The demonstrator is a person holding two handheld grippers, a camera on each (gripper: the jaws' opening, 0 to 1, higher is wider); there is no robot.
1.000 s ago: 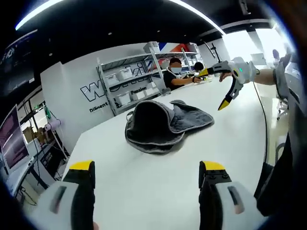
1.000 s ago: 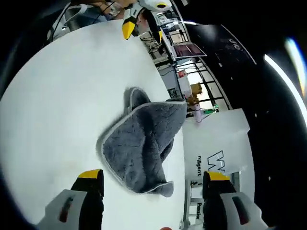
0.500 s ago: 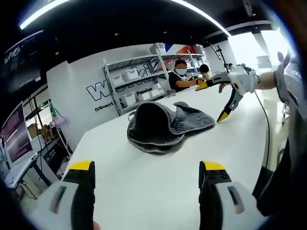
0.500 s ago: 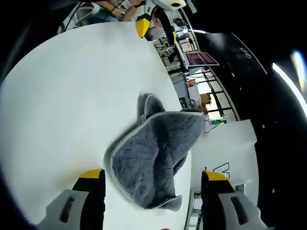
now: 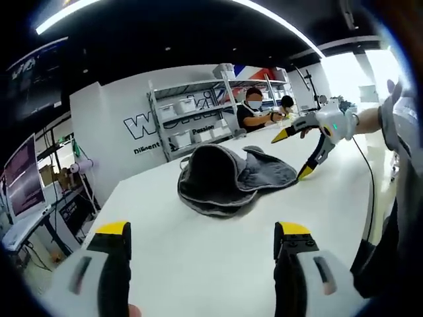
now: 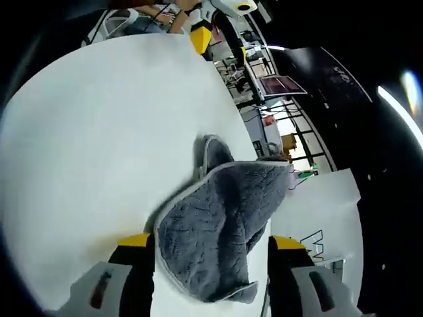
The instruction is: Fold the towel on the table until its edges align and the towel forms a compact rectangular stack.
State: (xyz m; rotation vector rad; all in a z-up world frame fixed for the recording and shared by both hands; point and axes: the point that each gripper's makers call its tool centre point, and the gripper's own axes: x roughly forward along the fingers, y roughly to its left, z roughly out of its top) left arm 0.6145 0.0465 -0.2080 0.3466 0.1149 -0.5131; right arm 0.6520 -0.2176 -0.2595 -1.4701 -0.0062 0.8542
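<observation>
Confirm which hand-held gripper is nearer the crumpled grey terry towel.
Right. The right hand-held gripper is open at the crumpled grey terry towel's edge; the left hand-held gripper is open, set back across bare white table.

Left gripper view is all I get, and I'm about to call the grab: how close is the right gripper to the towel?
Observer: In the right gripper view the right gripper is open, with the towel's near edge lying between its fingers.
Operator: Is that edge flat?
Observer: No, a corner curls up near the bottom of that view, showing the pale hem.
Operator: Anything else on the table there?
Observer: Bare white table beside the towel; the left gripper's yellow tip shows at the far edge.
</observation>
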